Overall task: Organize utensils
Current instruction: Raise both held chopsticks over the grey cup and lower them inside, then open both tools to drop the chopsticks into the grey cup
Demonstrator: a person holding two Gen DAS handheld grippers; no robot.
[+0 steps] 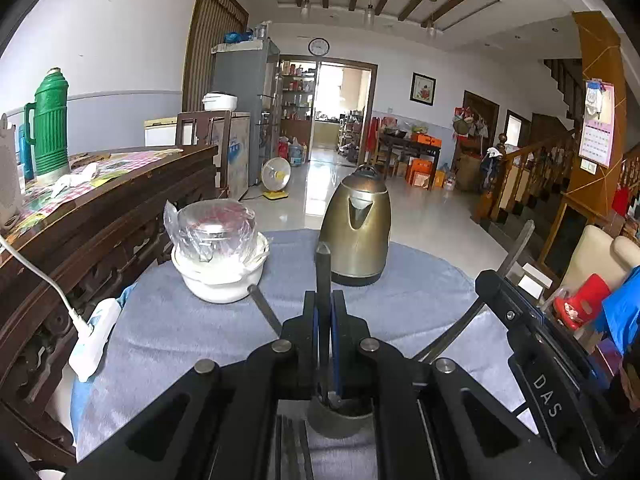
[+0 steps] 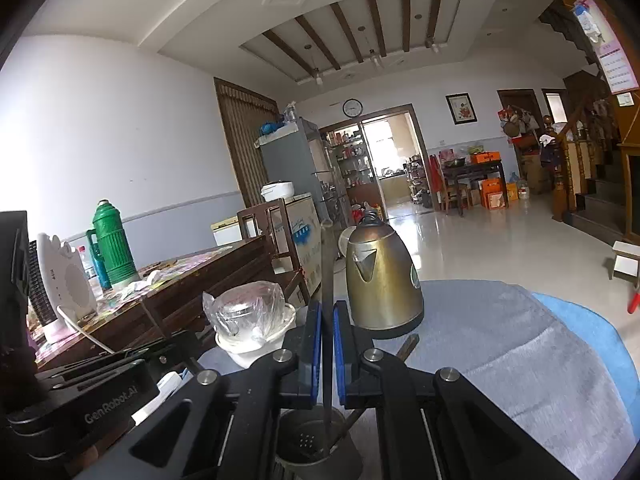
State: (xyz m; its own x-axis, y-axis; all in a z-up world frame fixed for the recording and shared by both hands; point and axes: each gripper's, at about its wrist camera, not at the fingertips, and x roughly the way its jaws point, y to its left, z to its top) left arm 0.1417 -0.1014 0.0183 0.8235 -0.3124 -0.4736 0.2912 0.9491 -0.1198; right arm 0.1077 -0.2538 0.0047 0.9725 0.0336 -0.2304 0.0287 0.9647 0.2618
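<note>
Left gripper: you pinch a dark, stiff utensil.
Right gripper: you pinch a thin metal utensil, probably slippery.
Holder: light; lower gently.

Round table under grey-blue cloth — brass kettle, white bowl stack, metal utensil cup.

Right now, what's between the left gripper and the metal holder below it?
Only the dark utensil the left gripper clamps, reaching into the metal holder; left wrist view.
</note>
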